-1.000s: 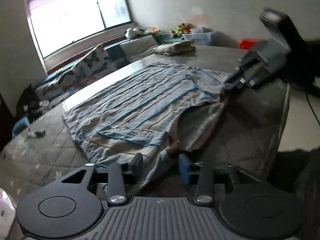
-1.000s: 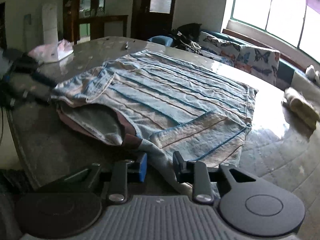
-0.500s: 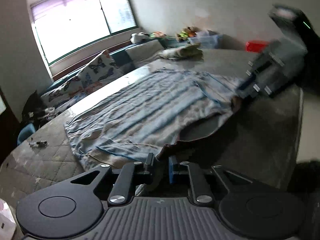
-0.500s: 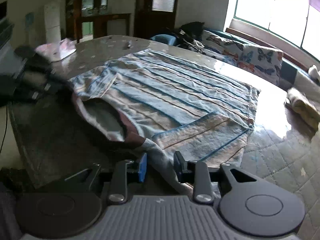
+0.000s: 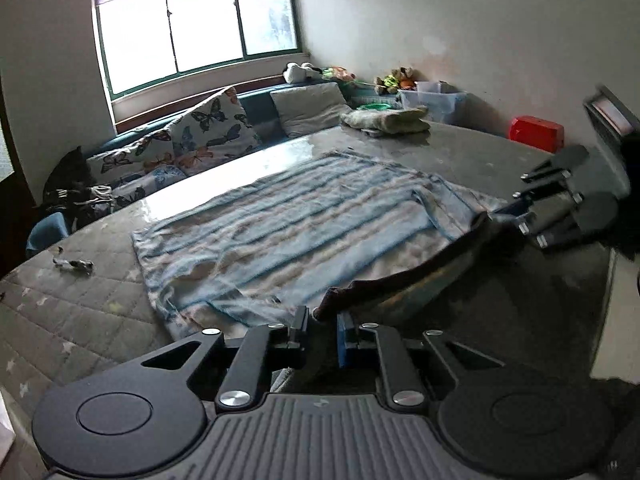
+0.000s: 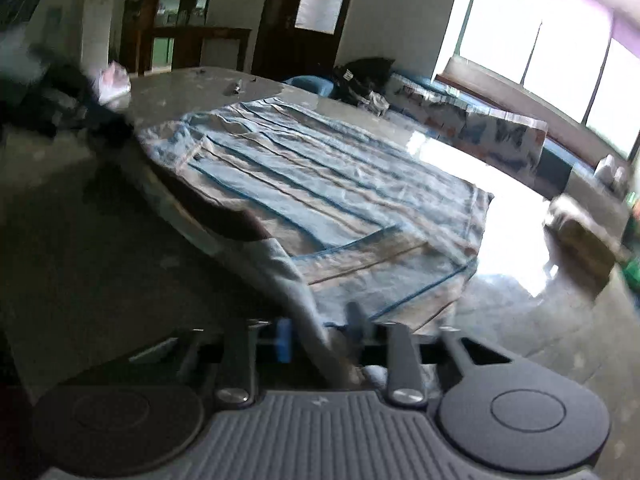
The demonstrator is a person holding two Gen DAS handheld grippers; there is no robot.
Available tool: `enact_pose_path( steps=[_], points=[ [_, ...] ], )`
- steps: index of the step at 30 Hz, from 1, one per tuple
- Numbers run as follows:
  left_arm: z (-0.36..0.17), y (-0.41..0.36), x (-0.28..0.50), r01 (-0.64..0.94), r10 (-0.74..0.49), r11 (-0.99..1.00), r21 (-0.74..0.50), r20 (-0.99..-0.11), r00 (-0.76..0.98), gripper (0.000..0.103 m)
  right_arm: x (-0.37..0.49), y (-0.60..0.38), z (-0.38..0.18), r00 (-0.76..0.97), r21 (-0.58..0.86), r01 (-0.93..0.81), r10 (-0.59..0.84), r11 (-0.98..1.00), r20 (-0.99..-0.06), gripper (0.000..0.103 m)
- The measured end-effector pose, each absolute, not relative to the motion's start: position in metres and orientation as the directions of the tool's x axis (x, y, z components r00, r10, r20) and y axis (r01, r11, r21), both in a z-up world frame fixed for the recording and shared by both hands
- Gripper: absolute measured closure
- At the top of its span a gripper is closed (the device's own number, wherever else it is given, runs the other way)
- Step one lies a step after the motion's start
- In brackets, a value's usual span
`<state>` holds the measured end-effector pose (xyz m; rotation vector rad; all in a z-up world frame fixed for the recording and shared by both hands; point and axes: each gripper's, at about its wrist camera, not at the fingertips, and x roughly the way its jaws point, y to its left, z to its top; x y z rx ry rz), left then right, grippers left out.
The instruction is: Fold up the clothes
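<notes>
Left wrist view, left to right: small dark object (image 5: 74,265) lying on the quilted mattress (image 5: 72,320), apart from the garment. Butterfly-print cushions (image 5: 208,128) along the window side, a grey pillow (image 5: 310,108) beside them. Blue-and-beige striped shirt (image 5: 312,236) spread flat across the mattress centre, hem toward the window, near edge with its dark collar lifted off the surface. Left tool (image 5: 322,330) at bottom centre, fingers drawn close on the near collar edge, cloth pinched between them. Folded pile of clothes (image 5: 386,122) at the far edge, clear plastic bin (image 5: 434,102) behind it, red box (image 5: 536,134) further right. Right tool (image 5: 498,216) at the shirt's right shoulder, blue pad against the fabric, raised edge stretched taut between the two tools. Right wrist view, left to right: left tool (image 6: 100,120) blurred at the shirt's far corner; pink-white bag (image 6: 114,80) on the mattress behind it; shirt (image 6: 320,184) lying mostly flat, one strip of fabric running up between the right tool's (image 6: 320,338) fingers. Those fingers stand a little apart with cloth between; frame blurred, cannot tell how firmly it is clamped.
</notes>
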<state>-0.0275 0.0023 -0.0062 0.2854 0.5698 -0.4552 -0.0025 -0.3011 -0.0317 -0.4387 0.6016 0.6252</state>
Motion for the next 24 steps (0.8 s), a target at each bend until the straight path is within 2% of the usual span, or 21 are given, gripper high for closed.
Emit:
enact_pose_path(
  steps=[3, 6, 8, 10, 19, 20, 22, 24],
  points=[
    [-0.016, -0.001, -0.042, 0.495, -0.321, 0.852, 0.169, -0.579, 0.749, 0.084, 0.001, -0.304, -0.026, 0.633, -0.146, -0.65, 0.425, 0.746, -0.647, 0.087],
    [-0.027, -0.005, -0.057, 0.497, -0.294, 0.839, 0.222, -0.582, 0.758, 0.078, 0.003, -0.304, -0.02, 0.625, -0.108, -0.641, 0.435, 0.76, -0.649, 0.089],
    [-0.032, -0.007, -0.063, 0.491, -0.274, 0.832, 0.258, -0.579, 0.768, 0.072, 0.004, -0.305, -0.015, 0.627, -0.098, -0.635, 0.438, 0.766, -0.645, 0.089],
    [-0.036, -0.007, -0.068, 0.483, -0.258, 0.829, 0.283, -0.573, 0.778, 0.06, 0.007, -0.304, -0.01, 0.633, -0.097, -0.632, 0.439, 0.769, -0.637, 0.09],
    [-0.044, 0.002, -0.07, 0.459, -0.209, 0.816, 0.352, -0.561, 0.801, 0.06, 0.009, -0.301, -0.001, 0.653, -0.112, -0.619, 0.43, 0.777, -0.623, 0.09],
    [-0.045, 0.003, -0.069, 0.459, -0.206, 0.814, 0.356, -0.562, 0.801, 0.062, 0.008, -0.301, -0.002, 0.654, -0.114, -0.618, 0.428, 0.778, -0.624, 0.09],
    [-0.046, 0.006, -0.068, 0.459, -0.2, 0.81, 0.364, -0.565, 0.801, 0.075, 0.007, -0.301, -0.004, 0.655, -0.117, -0.615, 0.423, 0.78, -0.626, 0.089],
    [-0.048, 0.009, -0.066, 0.459, -0.194, 0.807, 0.373, -0.567, 0.8, 0.081, 0.005, -0.301, -0.006, 0.658, -0.126, -0.614, 0.417, 0.779, -0.627, 0.089]
  ],
)
